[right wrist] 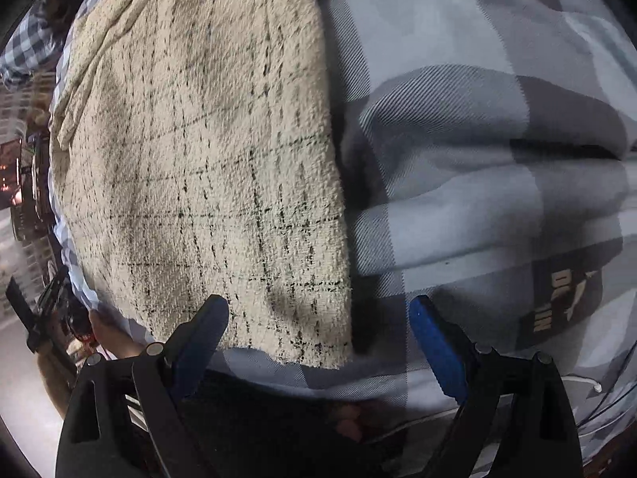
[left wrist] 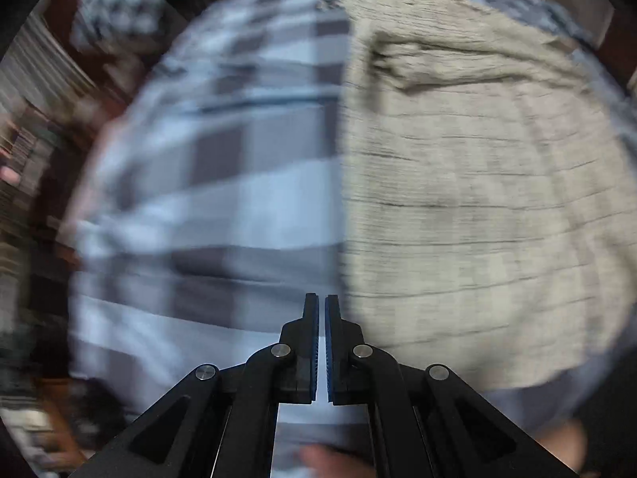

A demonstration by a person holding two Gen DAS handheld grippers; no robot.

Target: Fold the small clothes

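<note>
A beige garment with thin dark check lines (left wrist: 477, 183) lies flat on a blue-grey checked bedspread (left wrist: 239, 183); the left wrist view is motion-blurred. My left gripper (left wrist: 321, 302) is shut with nothing between its pads, hovering above the bedspread just left of the garment's left edge. In the right wrist view the same garment (right wrist: 207, 159) fills the left half and the bedspread (right wrist: 497, 119) the right. My right gripper (right wrist: 318, 314) is open and empty, its jaws straddling the garment's near right corner just above it.
A dark label with pale lettering (right wrist: 561, 302) shows on the bedding at the right. A white cable (right wrist: 577, 380) lies near the bed's front edge. Dark furniture and clutter (left wrist: 36, 151) stand beyond the bed's left side.
</note>
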